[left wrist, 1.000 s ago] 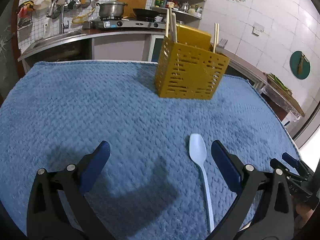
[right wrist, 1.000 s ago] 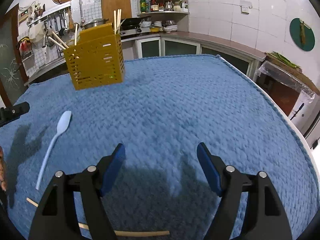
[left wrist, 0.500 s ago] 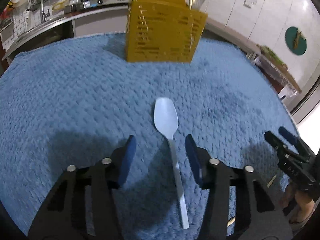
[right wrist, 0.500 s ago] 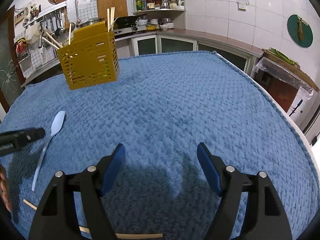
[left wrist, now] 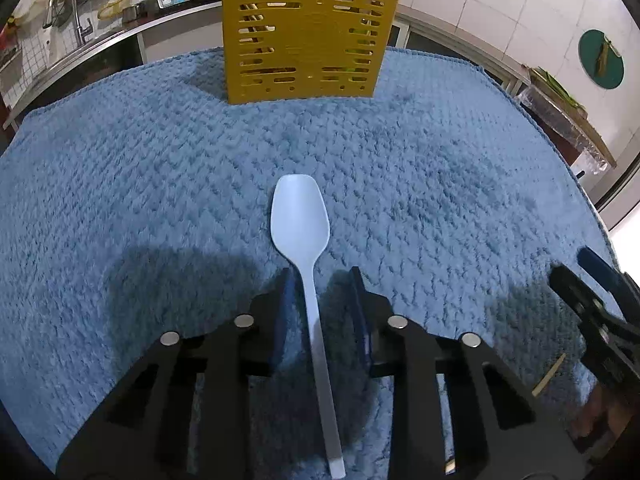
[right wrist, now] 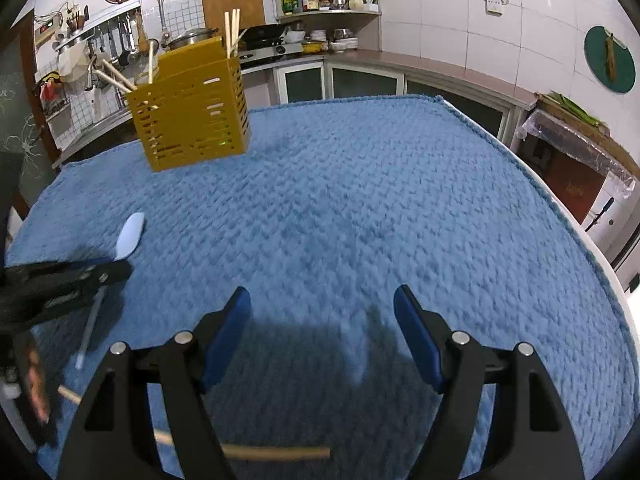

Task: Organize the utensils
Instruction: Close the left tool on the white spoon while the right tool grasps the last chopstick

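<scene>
A pale blue plastic spoon (left wrist: 301,224) lies on the blue towel (left wrist: 440,160), bowl pointing toward the yellow slotted utensil holder (left wrist: 306,40). My left gripper (left wrist: 322,280) straddles the spoon's handle; its jaws are narrowed around the handle with small gaps still showing. In the right wrist view the spoon (right wrist: 130,236), the holder (right wrist: 192,120) with several chopsticks in it and the left gripper (right wrist: 116,270) show at left. My right gripper (right wrist: 322,304) is open and empty above the towel. A wooden chopstick (right wrist: 276,453) lies under it.
The towel's right edge (right wrist: 532,184) drops off to the floor. A chopstick tip (left wrist: 549,374) shows near the right gripper (left wrist: 592,280) in the left wrist view. Kitchen counter, stove and shelves (right wrist: 328,4) stand behind the table.
My left gripper moved forward and down over the spoon's handle and its jaws narrowed from wide open to close around it. The right gripper stayed open and nearly still.
</scene>
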Demonstrator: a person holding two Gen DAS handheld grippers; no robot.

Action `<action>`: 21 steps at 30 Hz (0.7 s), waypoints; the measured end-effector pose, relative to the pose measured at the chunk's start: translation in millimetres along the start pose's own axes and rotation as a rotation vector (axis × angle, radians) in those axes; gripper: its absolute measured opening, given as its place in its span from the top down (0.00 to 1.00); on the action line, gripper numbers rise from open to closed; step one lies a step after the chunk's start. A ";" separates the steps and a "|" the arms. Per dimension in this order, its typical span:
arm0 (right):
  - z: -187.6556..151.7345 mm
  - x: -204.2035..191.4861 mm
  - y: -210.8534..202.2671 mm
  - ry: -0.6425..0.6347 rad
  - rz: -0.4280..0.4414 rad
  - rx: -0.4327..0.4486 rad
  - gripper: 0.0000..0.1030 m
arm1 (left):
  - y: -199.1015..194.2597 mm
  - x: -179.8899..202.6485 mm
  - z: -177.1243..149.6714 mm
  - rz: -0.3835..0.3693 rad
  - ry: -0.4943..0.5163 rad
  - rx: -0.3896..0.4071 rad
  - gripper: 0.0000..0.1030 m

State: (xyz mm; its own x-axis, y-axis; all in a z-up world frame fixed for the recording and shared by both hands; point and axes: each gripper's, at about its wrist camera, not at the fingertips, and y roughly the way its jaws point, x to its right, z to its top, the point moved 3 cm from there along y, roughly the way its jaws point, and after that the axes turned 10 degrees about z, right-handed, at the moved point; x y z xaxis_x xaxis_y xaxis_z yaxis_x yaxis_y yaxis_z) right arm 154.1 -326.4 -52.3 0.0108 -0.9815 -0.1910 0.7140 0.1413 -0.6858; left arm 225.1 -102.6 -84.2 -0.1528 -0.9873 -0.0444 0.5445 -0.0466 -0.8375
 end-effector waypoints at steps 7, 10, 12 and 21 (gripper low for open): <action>-31.4 -6.0 -34.2 -0.035 -0.024 -0.046 0.29 | 6.1 -4.1 8.4 -0.006 0.019 -0.006 0.91; -42.8 -7.8 -44.1 -0.036 -0.035 -0.065 0.30 | 7.0 -9.5 9.8 -0.032 0.014 -0.009 0.92; -50.6 -11.9 -49.8 -0.054 -0.040 -0.083 0.30 | 6.5 -11.6 10.2 -0.038 0.020 -0.004 0.93; -56.9 -1.6 -24.8 -0.038 -0.073 -0.138 0.45 | -2.1 -29.9 4.0 -0.041 0.013 0.007 0.93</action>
State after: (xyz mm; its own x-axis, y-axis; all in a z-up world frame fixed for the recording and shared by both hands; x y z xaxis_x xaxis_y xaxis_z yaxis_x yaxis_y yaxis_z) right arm 96.5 -321.0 -74.9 -0.0089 -0.9936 -0.1124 0.6107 0.0836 -0.7875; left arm 231.8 -73.6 -79.0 -0.1858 -0.9824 -0.0168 0.5435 -0.0885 -0.8347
